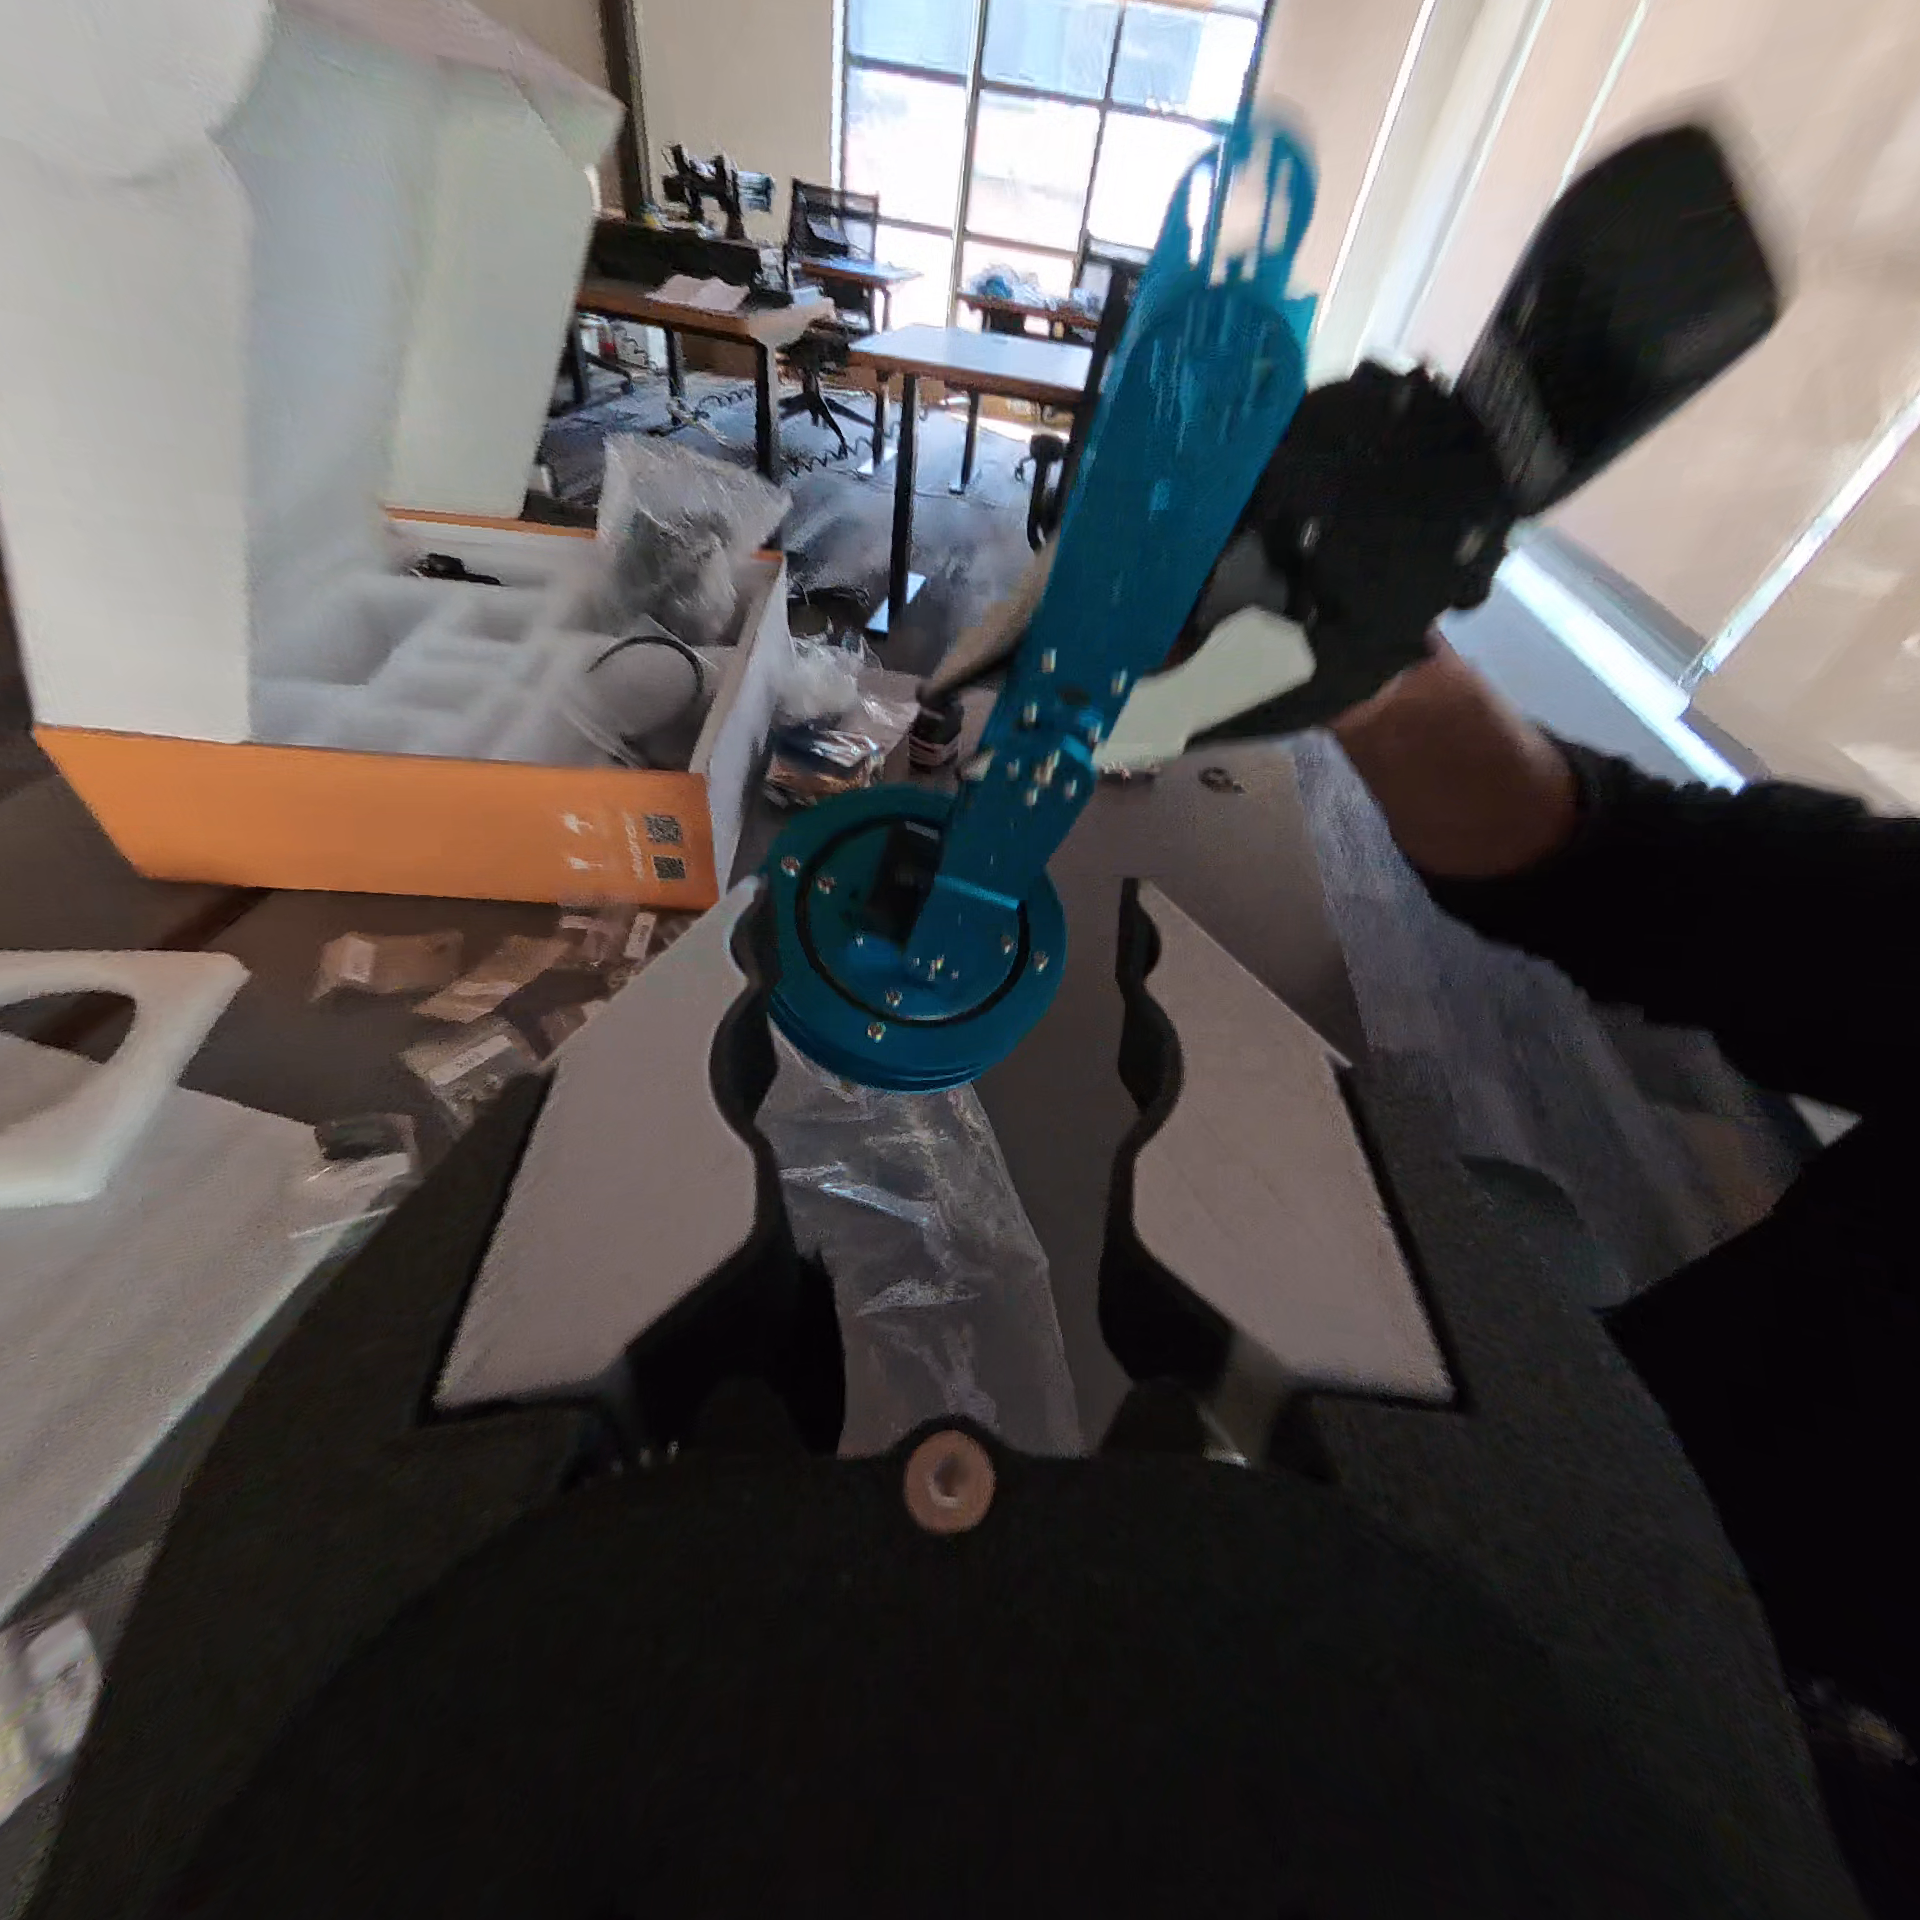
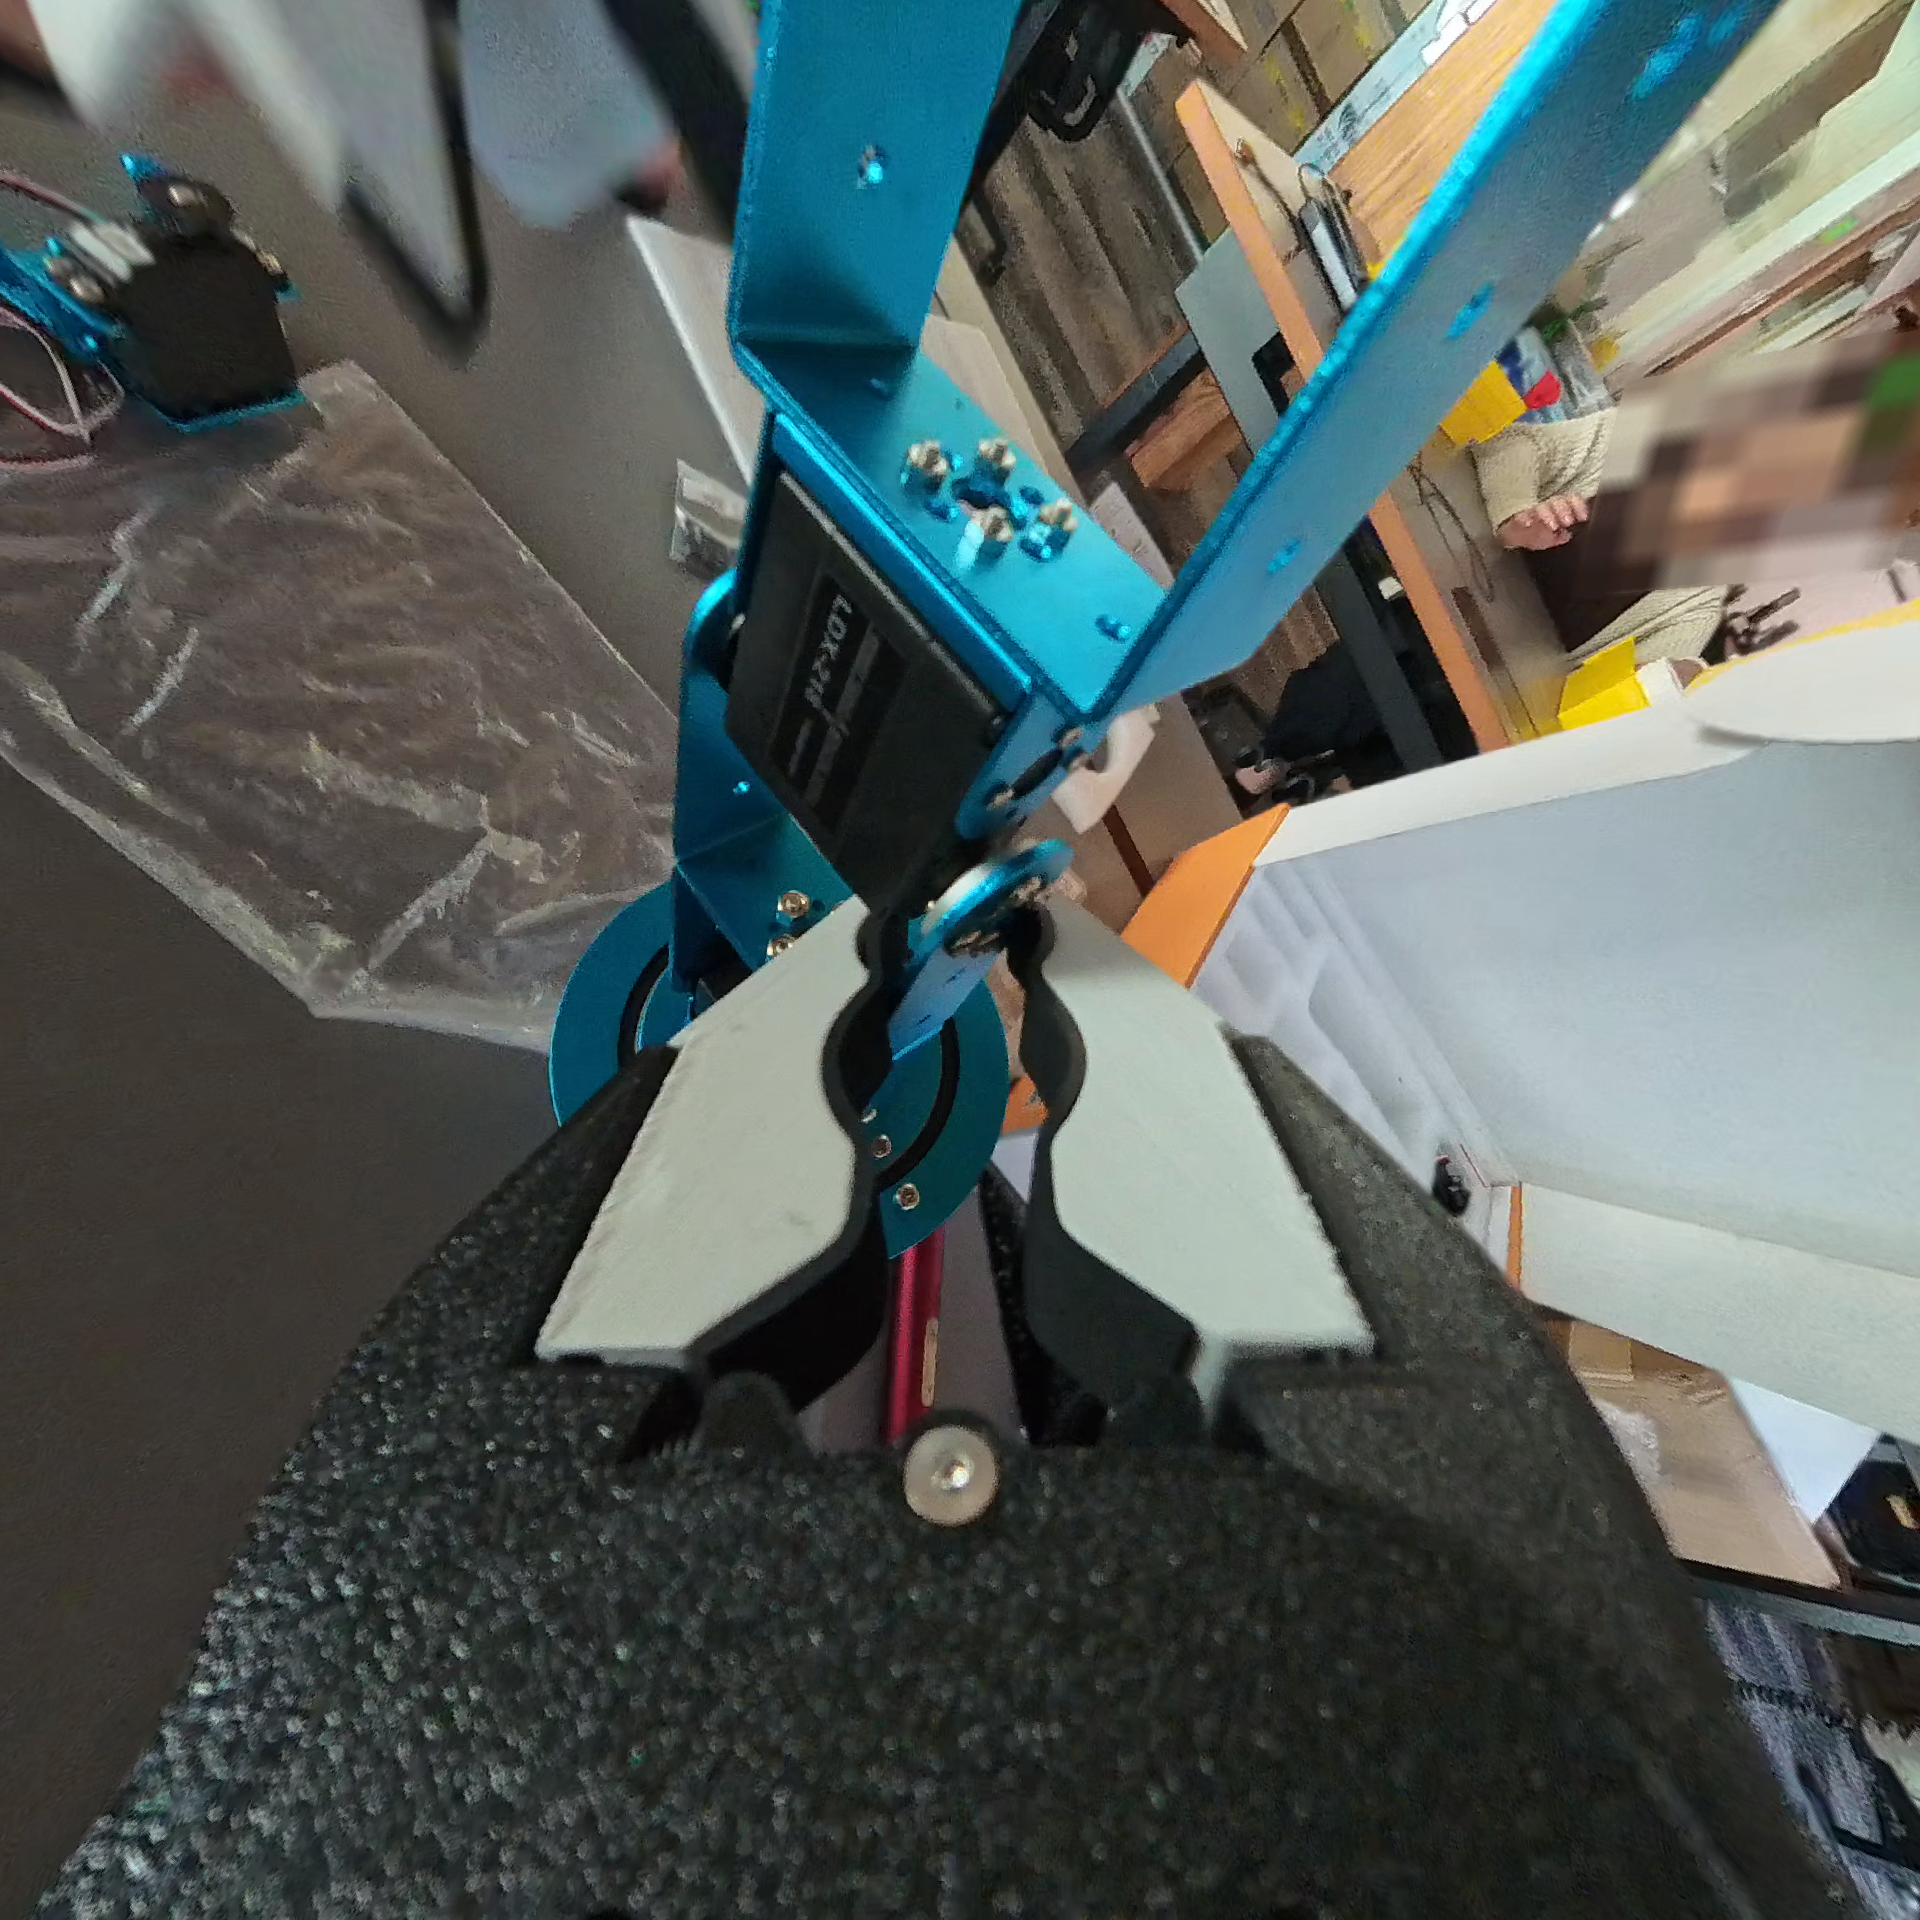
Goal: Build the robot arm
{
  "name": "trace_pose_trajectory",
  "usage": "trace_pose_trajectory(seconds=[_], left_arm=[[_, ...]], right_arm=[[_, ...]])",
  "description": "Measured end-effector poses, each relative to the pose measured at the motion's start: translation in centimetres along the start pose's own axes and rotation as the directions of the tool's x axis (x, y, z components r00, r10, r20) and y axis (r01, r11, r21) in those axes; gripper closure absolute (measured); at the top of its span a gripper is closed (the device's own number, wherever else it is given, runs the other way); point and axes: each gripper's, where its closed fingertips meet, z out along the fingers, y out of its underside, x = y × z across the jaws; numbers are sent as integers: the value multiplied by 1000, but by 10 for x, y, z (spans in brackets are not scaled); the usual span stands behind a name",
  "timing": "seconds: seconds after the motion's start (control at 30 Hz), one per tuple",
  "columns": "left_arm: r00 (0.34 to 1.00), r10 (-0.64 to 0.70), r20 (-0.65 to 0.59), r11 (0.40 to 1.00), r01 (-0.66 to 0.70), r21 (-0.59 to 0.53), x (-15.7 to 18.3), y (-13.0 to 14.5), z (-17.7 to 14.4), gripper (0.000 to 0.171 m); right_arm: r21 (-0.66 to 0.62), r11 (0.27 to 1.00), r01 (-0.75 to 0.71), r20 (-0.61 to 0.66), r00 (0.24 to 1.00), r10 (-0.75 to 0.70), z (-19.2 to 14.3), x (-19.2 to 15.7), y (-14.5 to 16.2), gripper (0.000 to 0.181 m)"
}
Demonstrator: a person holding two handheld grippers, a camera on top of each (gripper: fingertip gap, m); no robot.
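Note:
A blue metal robot arm [image 1: 1164,457] rises at a tilt from its round blue base [image 1: 914,997]. My left gripper [image 1: 940,904] is open, its two fingers on either side of the base, with the left fingertip [image 1: 750,896] close to the rim. My right gripper [image 2: 956,930], also in the left wrist view [image 1: 1101,681], is shut on the arm's lower bracket [image 2: 940,987] just under the black servo [image 2: 852,696]. The base [image 2: 603,997] shows behind its fingers. A gloved hand [image 1: 1371,540] holds the right gripper.
An orange and white box with foam [image 1: 416,821] stands to the left, also in the right wrist view [image 2: 1558,987]. A clear plastic bag [image 1: 914,1247] lies under my left gripper. Small parts bags [image 1: 468,997], a foam slab [image 1: 104,1091], a second blue servo assembly [image 2: 187,301] and a red tool handle [image 2: 914,1330] lie around. Across from one pair of fingers to the other is roughly 10 centimeters.

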Motion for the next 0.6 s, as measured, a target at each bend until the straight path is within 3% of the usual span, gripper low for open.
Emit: trace_pose_trajectory(seconds=[0.07,0.17,0.23,0.3,0.37,0.47,0.6], left_arm=[[998,45,-41,999,-45,-21,10,11,13,102],[993,114,-23,993,-114,16,18,0,22,105],[989,151,-1,987,-150,62,22,-18,20,113],[983,172,57,978,-177,106,20,-39,14,133],[981,186,50,977,-190,97,25,-49,6,138],[971,212,106,977,-212,-17,17,-35,-7,143],[978,180,109,973,-161,-164,1,13,-14,146]], right_arm=[[8,1000,1,2,1000,-1,-5,4,-18,164],[13,1000,10,-13,1000,-10,-14,10,-47,164],[19,999,26,-41,999,-25,-22,15,-70,164],[36,999,26,-43,999,-25,-27,15,-93,165],[46,999,6,-31,999,-5,-26,12,-112,165],[25,996,-82,24,996,81,-8,1,-116,166],[-4,978,-208,110,972,207,32,-29,-94,167]])
